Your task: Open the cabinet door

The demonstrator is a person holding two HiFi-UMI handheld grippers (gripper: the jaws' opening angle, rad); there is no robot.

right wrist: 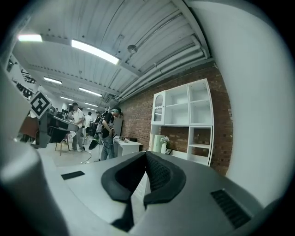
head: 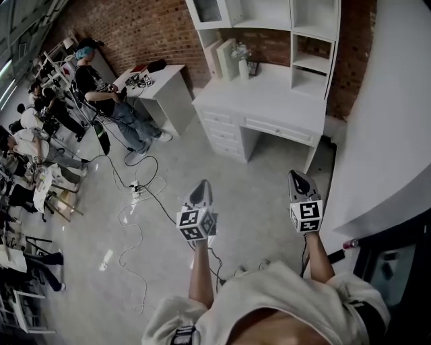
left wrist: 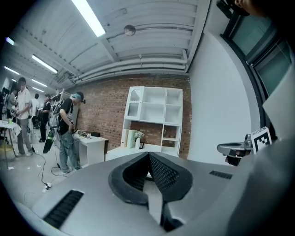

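The cabinet door [head: 208,11], a small glazed panel with an arched top, is seen shut at the upper left of the white hutch [head: 306,40], which is set against the brick wall [head: 145,30]. Below it, books [head: 224,57] and a vase of flowers [head: 242,62] are stood on the desk surface [head: 276,101], with drawers [head: 219,128] fitted underneath. The door is kept well apart from both tools, which are held out roughly level over the grey floor [head: 256,195] and pointed towards the desk. The left hand-held gripper [head: 201,185] is shown with its jaws pressed together and nothing caught between them. The right hand-held gripper [head: 298,176] is likewise closed on nothing, near the white wall [head: 390,135]. Off to the left, a small white table [head: 168,87] is attended by a person in a teal cap [head: 101,94], and cables [head: 138,222] are trailed across the floor.
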